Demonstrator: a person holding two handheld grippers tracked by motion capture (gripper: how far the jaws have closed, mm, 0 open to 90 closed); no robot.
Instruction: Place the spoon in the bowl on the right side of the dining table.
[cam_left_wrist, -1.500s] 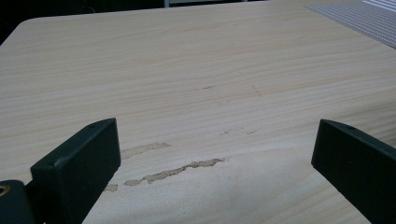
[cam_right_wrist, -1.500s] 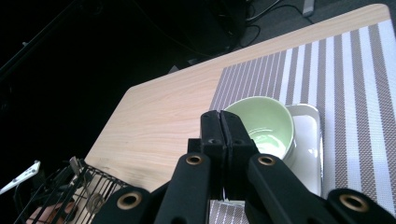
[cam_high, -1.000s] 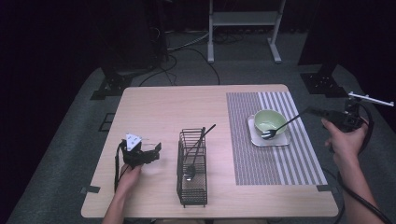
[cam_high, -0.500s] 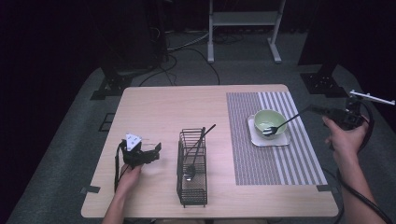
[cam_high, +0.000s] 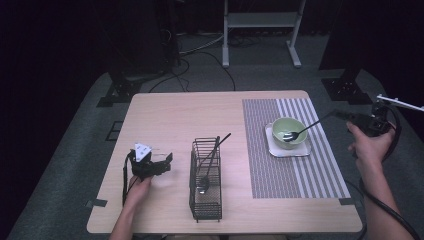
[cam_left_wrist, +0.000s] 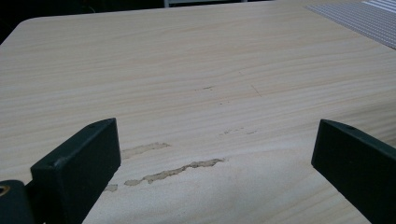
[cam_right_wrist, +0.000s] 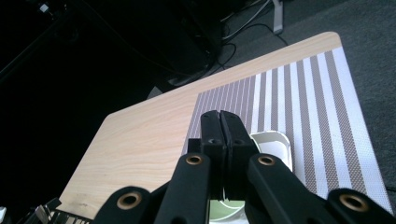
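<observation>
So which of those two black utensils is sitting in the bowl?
The black fork on the right: its head rests in the green bowl, handle slanting toward the right-hand tongs. The other utensil stands in the wire rack.

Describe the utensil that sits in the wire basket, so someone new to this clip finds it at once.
Start at the wooden table and find the black wire basket near its front edge, left of the striped mat. Leaning inside it is a spoon, bowl end down, dark handle poking out above the rim toward the back right. The other utensil rests in the green bowl.
</observation>
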